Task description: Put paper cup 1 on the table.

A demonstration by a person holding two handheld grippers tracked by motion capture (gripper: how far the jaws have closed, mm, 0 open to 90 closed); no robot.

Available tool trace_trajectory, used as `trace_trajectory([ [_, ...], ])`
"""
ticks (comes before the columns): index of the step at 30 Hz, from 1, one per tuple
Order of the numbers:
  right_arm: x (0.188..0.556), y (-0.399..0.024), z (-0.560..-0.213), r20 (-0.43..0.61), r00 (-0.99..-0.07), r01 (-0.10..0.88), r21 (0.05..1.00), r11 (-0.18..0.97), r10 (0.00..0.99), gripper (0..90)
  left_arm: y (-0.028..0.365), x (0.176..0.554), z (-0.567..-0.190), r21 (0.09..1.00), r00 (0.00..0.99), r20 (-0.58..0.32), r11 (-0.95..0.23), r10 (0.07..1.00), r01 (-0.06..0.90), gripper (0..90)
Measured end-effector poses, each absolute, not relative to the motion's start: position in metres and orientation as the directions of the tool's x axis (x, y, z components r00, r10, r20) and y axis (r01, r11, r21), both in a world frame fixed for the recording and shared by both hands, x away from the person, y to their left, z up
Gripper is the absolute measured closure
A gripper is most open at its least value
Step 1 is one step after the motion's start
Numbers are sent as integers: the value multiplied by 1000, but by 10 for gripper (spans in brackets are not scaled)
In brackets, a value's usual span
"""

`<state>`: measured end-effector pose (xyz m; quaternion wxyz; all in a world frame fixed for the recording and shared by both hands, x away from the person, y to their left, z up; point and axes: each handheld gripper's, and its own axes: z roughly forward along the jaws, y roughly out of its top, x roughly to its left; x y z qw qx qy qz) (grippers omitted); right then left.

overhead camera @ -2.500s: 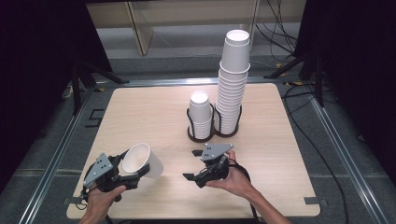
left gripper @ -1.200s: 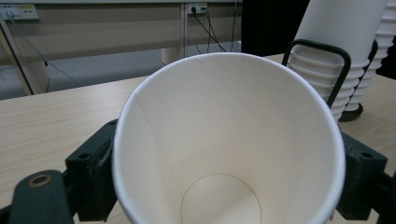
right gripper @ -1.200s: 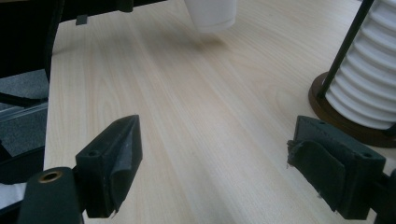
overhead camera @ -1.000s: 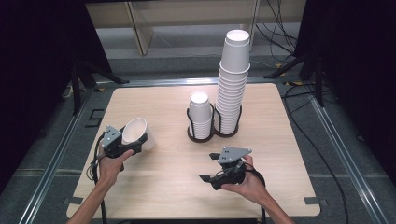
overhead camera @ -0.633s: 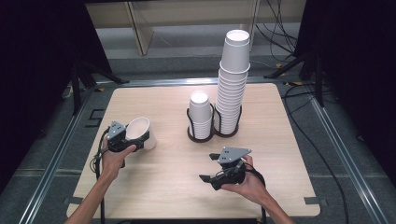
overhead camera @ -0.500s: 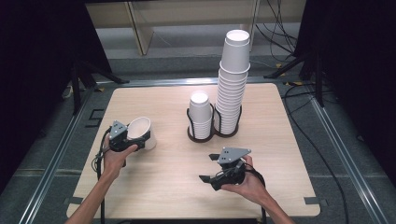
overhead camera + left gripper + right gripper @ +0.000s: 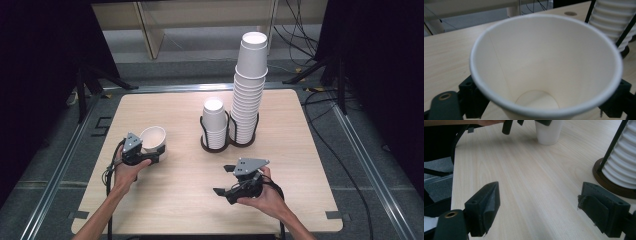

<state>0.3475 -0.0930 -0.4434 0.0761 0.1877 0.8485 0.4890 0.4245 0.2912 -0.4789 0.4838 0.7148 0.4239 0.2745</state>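
Left gripper [image 7: 150, 150] clamps a white paper cup [image 7: 152, 138], mouth up, jaws having just tightened on it; right gripper [image 7: 226, 181] stands wide, nothing between jaws, above the table [image 7: 190, 200].

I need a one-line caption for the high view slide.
Left claw holds a paper cup upright on the table; right claw open.

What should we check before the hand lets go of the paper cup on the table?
1. Paper cup upright, mouth up: ok.
2. Cup base down on the table: ok, going by the right gripper view.
3. Left gripper with its fingers on the cup, having just closed a little further: ok.
4. Free table around the cup, cup stacks apart from it: ok.
5. Right gripper open, nothing in it, away from the cup: ok.
6. Cup steady once released: cannot tell.
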Motion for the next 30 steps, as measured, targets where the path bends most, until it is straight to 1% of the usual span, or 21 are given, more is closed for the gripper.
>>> trace_trajectory([
  [8,347,-93,-443,56,-921,244,856,457,386,176,294,417,-485,917,510,-21,-187,860,353,146],
  [9,348,-94,-443,44,-921,234,857,458,387,176,295,416,-486,913,515,-19,-195,857,358,146],
  [10,347,-93,-443,58,-919,246,857,453,390,176,296,414,-487,913,514,-19,-195,858,359,147],
  [12,347,-94,-443,58,-918,247,857,452,392,176,299,410,-487,913,513,-39,-178,857,368,147],
  [13,348,-95,-443,45,-918,236,859,453,394,176,299,408,-487,912,510,-49,-169,859,373,147],
  [15,348,-95,-442,58,-917,249,857,451,395,176,303,404,-485,914,515,-46,-172,856,368,147],
  [19,349,-98,-442,51,-913,245,862,443,406,176,310,394,-480,913,516,-49,-171,855,370,147],
  [23,351,-102,-441,59,-897,268,861,432,437,178,312,380,-473,923,493,-51,-148,869,357,147],
  [27,354,-107,-441,61,-870,294,861,414,489,177,308,360,-473,925,494,-48,-148,868,350,147],
  [29,355,-111,-441,58,-859,298,865,404,509,178,306,352,-471,923,490,-61,-137,870,359,147],
  [30,355,-113,-440,73,-850,316,864,392,522,177,305,350,-470,923,486,-66,-132,872,362,148],
])
